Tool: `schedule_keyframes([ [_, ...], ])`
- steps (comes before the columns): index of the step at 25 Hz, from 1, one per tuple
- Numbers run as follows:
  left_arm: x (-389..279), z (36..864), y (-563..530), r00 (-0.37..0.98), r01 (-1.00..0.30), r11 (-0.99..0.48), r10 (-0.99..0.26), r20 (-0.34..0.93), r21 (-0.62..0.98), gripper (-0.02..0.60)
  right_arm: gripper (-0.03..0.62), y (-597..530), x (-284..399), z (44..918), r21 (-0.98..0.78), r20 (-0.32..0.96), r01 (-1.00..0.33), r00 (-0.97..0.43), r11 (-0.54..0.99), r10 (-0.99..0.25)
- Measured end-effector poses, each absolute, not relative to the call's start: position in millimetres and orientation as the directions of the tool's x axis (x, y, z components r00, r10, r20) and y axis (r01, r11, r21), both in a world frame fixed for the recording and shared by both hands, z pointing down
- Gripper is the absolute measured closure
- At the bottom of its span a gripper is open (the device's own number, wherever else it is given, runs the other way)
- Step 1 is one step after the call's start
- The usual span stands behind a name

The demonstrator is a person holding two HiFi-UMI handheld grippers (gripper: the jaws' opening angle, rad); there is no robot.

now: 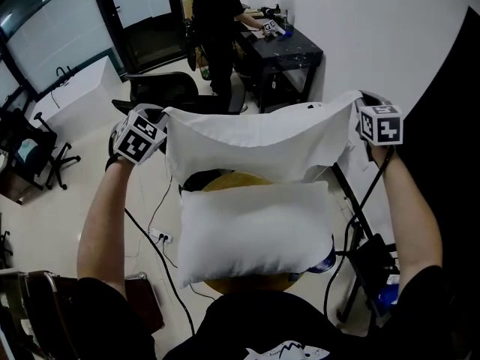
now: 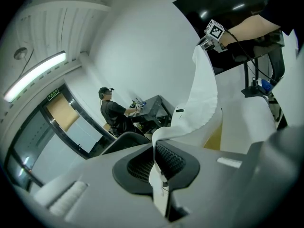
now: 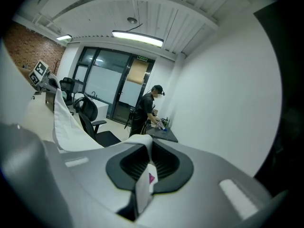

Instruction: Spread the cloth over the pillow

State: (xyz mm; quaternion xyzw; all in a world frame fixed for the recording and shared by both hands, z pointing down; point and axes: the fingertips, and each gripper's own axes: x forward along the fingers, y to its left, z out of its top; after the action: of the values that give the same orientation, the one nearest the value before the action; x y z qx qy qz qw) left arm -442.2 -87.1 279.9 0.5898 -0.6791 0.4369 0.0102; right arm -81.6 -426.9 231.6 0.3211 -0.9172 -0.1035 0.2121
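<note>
Nothing legible in any view. Green sign above the glass door: I can't read its lettering, too small. Left marker cube and right marker cube: black-and-white square patterns only, no characters. Pink tag on the cloth: print unreadable.

Black T-shirt, grey tools, black-white marker cubes
</note>
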Motion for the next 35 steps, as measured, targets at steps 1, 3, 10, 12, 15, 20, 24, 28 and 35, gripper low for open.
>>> schedule_keyframes([
  [1, -439.3, 283.9, -84.1, -0.301, -0.812, -0.078, -0.793, 0.530, -0.578, 0.589, 0.585, -425.0, -80.0, 236.6, 0.322, 0.327, -0.539, -0.709, 0.778, -0.626],
  [3, -432.6, 291.6, -76.2, -0.297, -0.817, -0.072, -0.797, 0.526, -0.572, 0.589, 0.585, -420.0, -75.5, 245.7, 0.314, 0.330, -0.528, -0.718, 0.789, -0.613],
  [10, -397.2, 311.3, -40.0, -0.288, -0.818, -0.062, -0.816, 0.500, -0.572, 0.589, 0.585, -395.3, -44.2, 267.2, 0.240, 0.317, -0.539, -0.742, 0.807, -0.590],
  [12, -383.1, 313.1, -26.8, -0.281, -0.813, -0.070, -0.822, 0.495, -0.577, 0.589, 0.585, -384.0, -31.5, 270.8, 0.212, 0.306, -0.541, -0.754, 0.814, -0.581],
  [15, -362.9, 313.8, -5.5, -0.274, -0.802, -0.083, -0.829, 0.488, -0.592, 0.589, 0.585, -367.6, -10.4, 273.0, 0.178, 0.290, -0.544, -0.767, 0.820, -0.572],
  [20, -331.1, 319.3, 25.5, -0.282, -0.796, -0.073, -0.834, 0.475, -0.601, 0.589, 0.585, -341.9, 27.8, 286.4, 0.119, 0.280, -0.563, -0.771, 0.818, -0.572],
  [24, -306.6, 323.5, 51.0, -0.298, -0.792, -0.053, -0.836, 0.460, -0.609, 0.589, 0.585, -321.1, 57.4, 300.2, 0.061, 0.279, -0.586, -0.768, 0.808, -0.577],
  [28, -291.3, 317.8, 71.2, -0.320, -0.790, -0.019, -0.839, 0.440, -0.613, 0.589, 0.585, -304.8, 77.7, 305.0, 0.031, 0.282, -0.599, -0.763, 0.800, -0.582],
  [35, -266.3, 295.0, 88.3, -0.347, -0.780, 0.031, -0.852, 0.392, -0.625, 0.589, 0.585, -287.2, 102.5, 301.0, 0.008, 0.269, -0.614, -0.759, 0.789, -0.593],
])
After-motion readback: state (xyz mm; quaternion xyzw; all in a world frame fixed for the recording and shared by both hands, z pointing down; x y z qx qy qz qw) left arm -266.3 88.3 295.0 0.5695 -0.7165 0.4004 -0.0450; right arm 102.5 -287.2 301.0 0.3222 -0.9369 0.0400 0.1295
